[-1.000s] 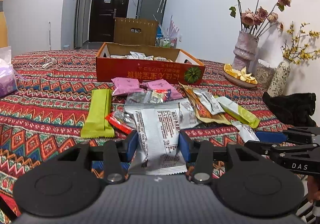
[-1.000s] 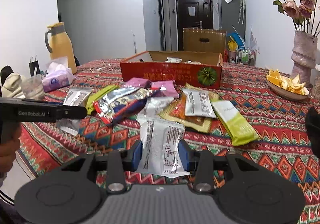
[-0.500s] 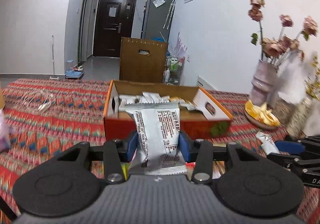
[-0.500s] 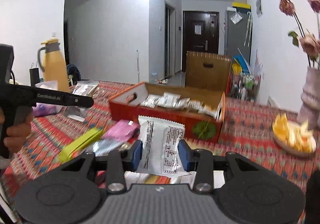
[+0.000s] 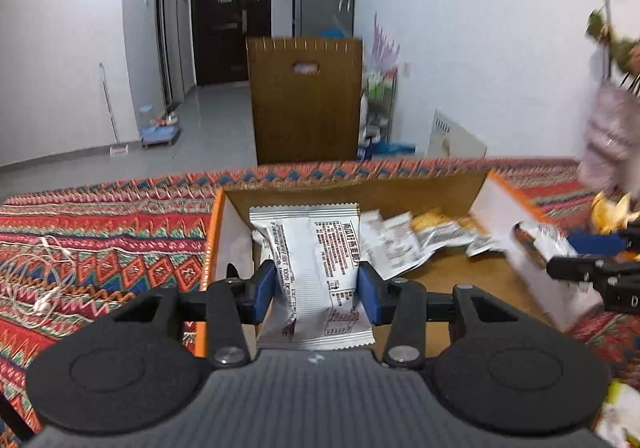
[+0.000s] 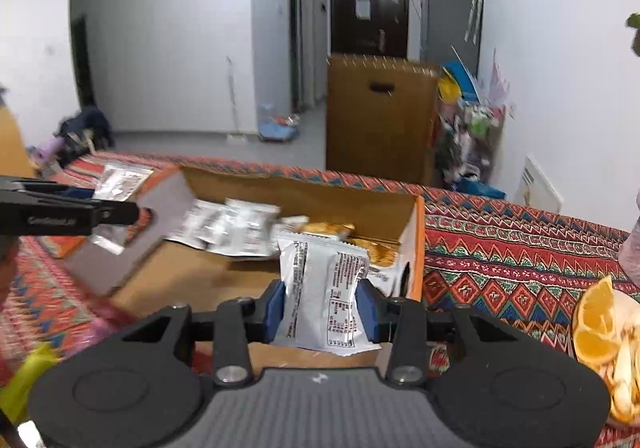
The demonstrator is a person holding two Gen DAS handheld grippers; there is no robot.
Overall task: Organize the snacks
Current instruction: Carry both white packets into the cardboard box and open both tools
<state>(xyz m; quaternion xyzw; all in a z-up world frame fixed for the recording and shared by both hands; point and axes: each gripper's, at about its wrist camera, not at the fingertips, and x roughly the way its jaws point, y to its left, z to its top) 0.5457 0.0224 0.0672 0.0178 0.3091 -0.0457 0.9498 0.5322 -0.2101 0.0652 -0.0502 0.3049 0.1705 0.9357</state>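
While each tool (image 5: 316, 290) (image 6: 322, 306) grips a silver packet (image 5: 316, 256) (image 6: 322, 280), both hover over the box (image 5: 400, 187).

Two tools (image 5: 316, 290), two held snack packets (image 5: 316, 268), one cardboard box (image 5: 400, 191).

Your left gripper (image 5: 316, 288) points forward and somewhat downward, its blue-padded jaws closed on both sides of a silver snack packet (image 5: 314, 268) that stands upright between them. Your right gripper (image 6: 323, 306) is pitched the same way, jaws likewise clamped on the flanks of a second silver packet (image 6: 324, 284). Each gripper shows at the edge of the other's view, so the two are side by side, apart and not touching.
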